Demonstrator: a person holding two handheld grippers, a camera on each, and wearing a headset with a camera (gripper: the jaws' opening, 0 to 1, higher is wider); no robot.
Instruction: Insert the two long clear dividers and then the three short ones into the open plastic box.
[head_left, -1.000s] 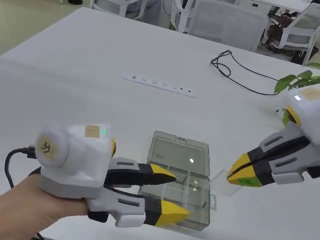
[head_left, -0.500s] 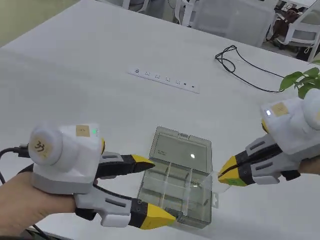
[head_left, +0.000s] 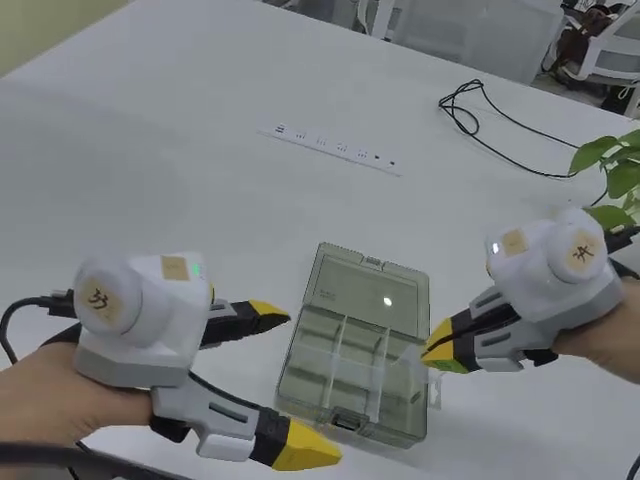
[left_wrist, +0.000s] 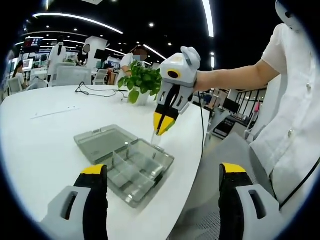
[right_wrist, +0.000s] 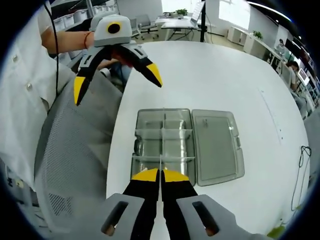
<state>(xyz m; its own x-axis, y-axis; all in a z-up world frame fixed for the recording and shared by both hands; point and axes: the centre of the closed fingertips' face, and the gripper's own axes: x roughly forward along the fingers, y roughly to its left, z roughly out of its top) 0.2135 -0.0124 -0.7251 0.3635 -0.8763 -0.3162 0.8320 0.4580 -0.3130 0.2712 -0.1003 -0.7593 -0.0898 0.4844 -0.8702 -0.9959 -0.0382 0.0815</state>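
The open plastic box (head_left: 345, 375) lies on the white table with its lid (head_left: 375, 295) folded flat behind it; clear dividers stand inside. My right gripper (head_left: 438, 352) is shut on a clear divider (head_left: 412, 368) at the box's right edge. In the right gripper view the shut gripper (right_wrist: 160, 175) holds the divider (right_wrist: 160, 161) edge-on over the box (right_wrist: 162, 135). My left gripper (head_left: 287, 385) stands open and empty just left of the box. In the left gripper view, that gripper (left_wrist: 162, 171) faces the box (left_wrist: 132, 162) and the right gripper (left_wrist: 163, 125).
A white power strip (head_left: 330, 147) lies further back on the table, with a black cable (head_left: 490, 110) and a green plant (head_left: 610, 160) to the right. A mesh chair (right_wrist: 70, 165) stands by the table's near edge. White chairs stand beyond the far edge.
My right gripper has carried the divider left, up to the box's right edge. My left gripper has drawn back left off the box and opened wider.
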